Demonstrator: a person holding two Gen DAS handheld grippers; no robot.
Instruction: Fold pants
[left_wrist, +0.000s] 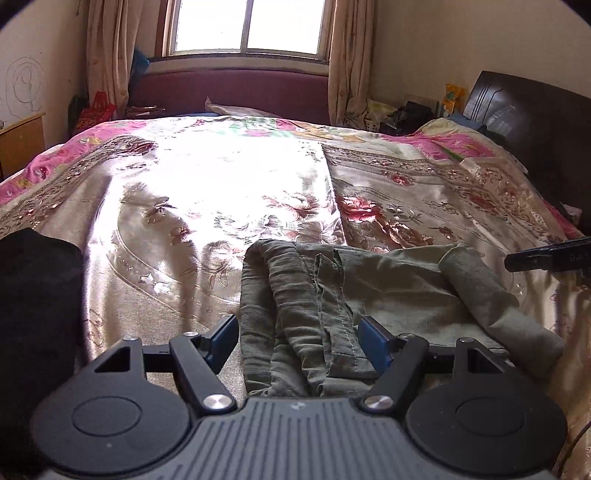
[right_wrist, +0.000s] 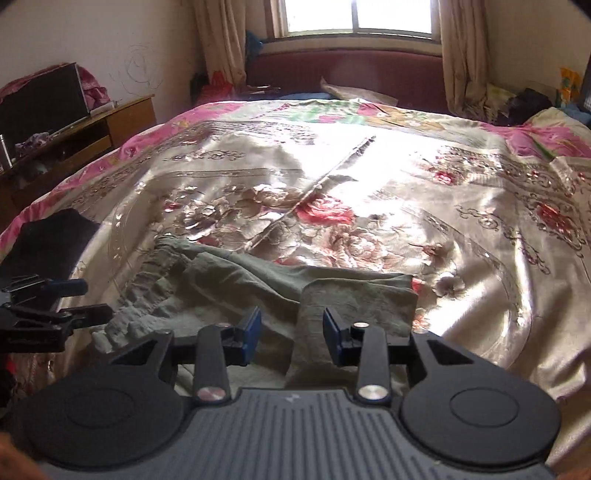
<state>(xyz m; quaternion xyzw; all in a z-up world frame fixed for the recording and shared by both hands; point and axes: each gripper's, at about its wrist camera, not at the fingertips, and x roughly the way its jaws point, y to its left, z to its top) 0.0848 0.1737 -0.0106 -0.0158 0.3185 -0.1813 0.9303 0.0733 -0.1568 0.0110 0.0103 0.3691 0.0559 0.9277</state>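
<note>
While the olive-green pants (left_wrist: 354, 295) lie bunched on the floral bedspread (left_wrist: 221, 206), the left gripper (left_wrist: 297, 341) hovers low over their gathered waistband end, jaws spread wide to either side of the cloth and gripping nothing. The right gripper (right_wrist: 291, 336) sits over the folded leg end, jaws likewise apart and empty. A dark garment (left_wrist: 33, 295) lies left of the left gripper.

the pants (left_wrist: 369, 295) lie on the bedspread (left_wrist: 207, 206) at the near edge of the bed. a dark cloth (left_wrist: 33, 295) sits to their left. behind the bed stands a window (left_wrist: 245, 26) between curtains (left_wrist: 110, 55); a headboard (left_wrist: 524, 114) is at the right.
</note>
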